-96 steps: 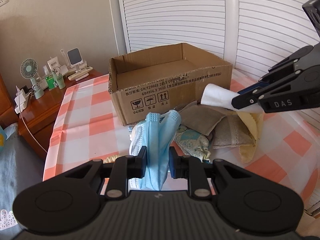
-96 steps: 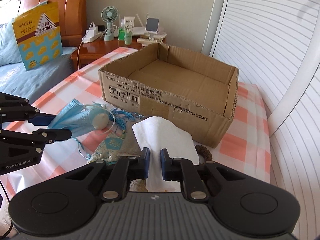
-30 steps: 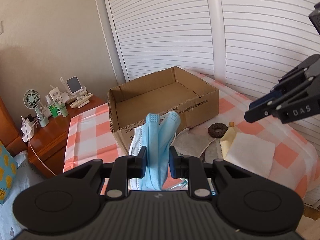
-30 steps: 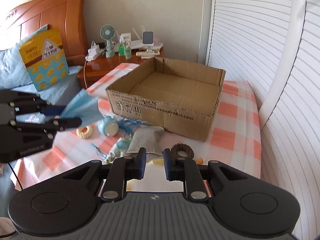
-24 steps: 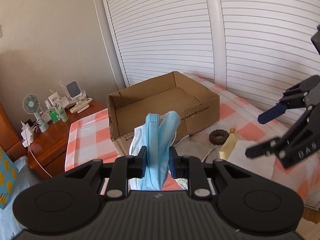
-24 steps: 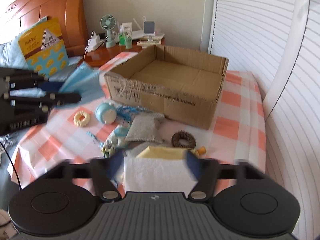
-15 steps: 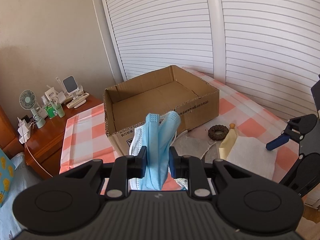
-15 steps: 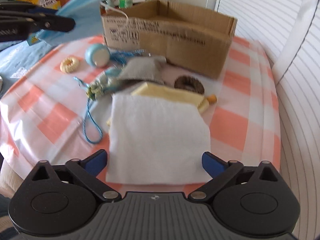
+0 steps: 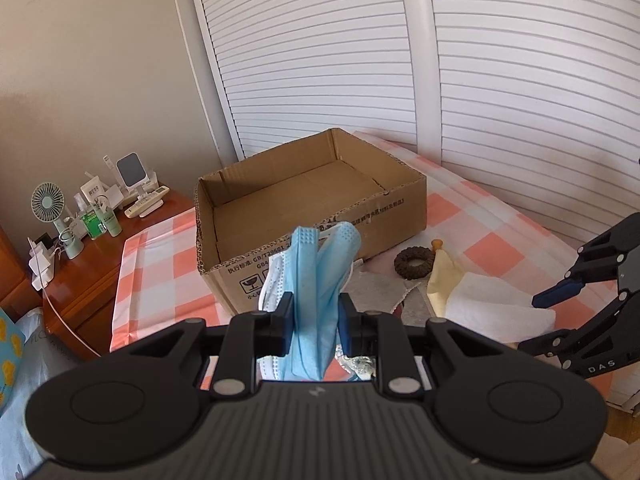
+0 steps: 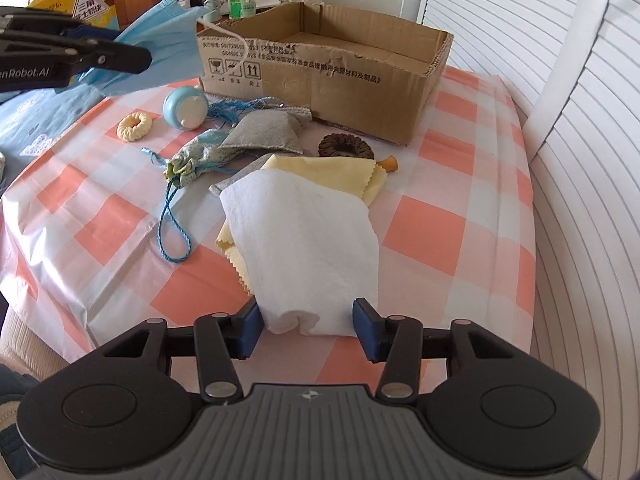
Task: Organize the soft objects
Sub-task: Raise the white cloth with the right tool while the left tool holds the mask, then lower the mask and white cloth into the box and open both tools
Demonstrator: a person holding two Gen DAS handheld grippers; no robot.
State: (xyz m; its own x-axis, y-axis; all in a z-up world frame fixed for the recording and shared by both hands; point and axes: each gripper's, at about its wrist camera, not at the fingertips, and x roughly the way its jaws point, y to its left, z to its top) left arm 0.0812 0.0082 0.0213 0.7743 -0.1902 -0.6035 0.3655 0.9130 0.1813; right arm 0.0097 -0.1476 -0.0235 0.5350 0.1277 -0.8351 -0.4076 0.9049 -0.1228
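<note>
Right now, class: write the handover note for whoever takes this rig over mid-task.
Left gripper: shut on the blue face mask, held in the air.
Right gripper: jaws have just been closing around the white cloth's near edge; no firm grip yet.
The cloth lies on the yellow cloth on the table.
Cardboard box: nothing visible inside.
Left: mask, cloths, pouches, scrunchies to be boxed.

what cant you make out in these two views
- Box floor: right wrist view, near wall hides most of it.
- Box print: left wrist view, mask covers the middle.
- White cloth near edge: whether the right gripper touches it is unclear.
- Nightstand bottles: too small to read.
</note>
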